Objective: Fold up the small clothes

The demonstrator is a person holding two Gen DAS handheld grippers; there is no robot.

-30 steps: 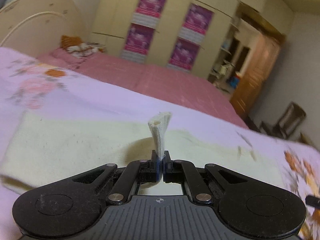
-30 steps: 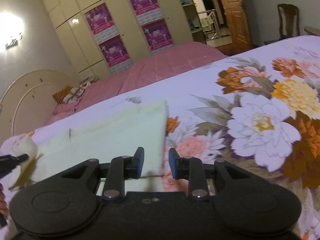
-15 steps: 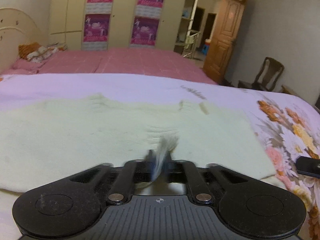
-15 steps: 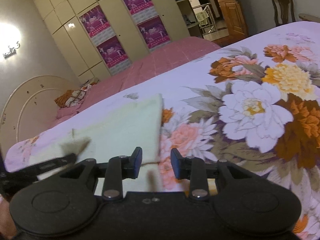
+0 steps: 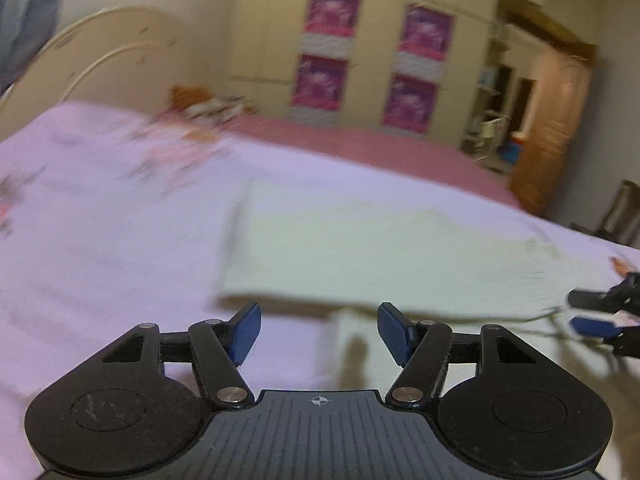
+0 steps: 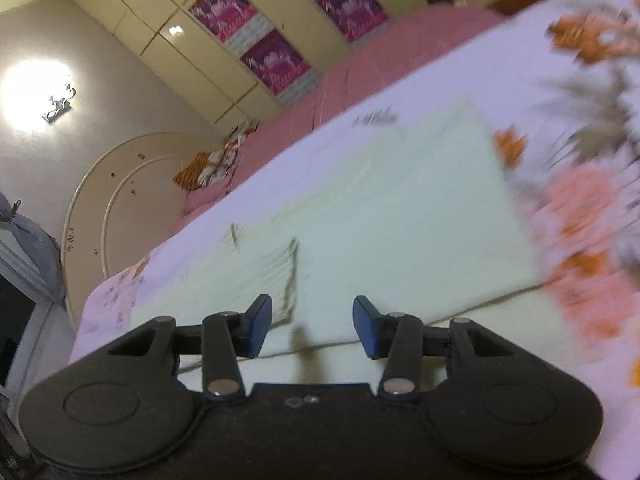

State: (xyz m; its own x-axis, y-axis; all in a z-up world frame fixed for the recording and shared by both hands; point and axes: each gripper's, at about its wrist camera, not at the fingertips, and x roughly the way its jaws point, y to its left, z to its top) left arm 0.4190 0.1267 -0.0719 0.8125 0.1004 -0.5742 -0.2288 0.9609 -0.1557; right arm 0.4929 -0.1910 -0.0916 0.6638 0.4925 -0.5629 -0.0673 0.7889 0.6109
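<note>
A pale yellow-green knitted garment (image 5: 384,256) lies flat and folded on the lilac flowered bedspread (image 5: 100,232). My left gripper (image 5: 318,330) hovers at the garment's near left corner, its jaws opening, with nothing between the blue pads. In the right wrist view the same garment (image 6: 400,208) spreads ahead. My right gripper (image 6: 312,326) hangs over its near edge, jaws opening, empty. The right gripper's fingers (image 5: 600,312) also show at the right edge of the left wrist view.
A pink bedspread (image 5: 360,148) covers the far half of the bed, with a patterned pillow (image 6: 212,164) by the curved headboard (image 6: 120,184). Wardrobes with purple posters (image 5: 324,44) stand behind. A wooden door (image 5: 556,136) and a chair (image 5: 624,212) are at the right.
The left gripper let go of the pinched fold of cloth, opened and swung left to the garment's corner. The right gripper opened wider and moved left over the garment.
</note>
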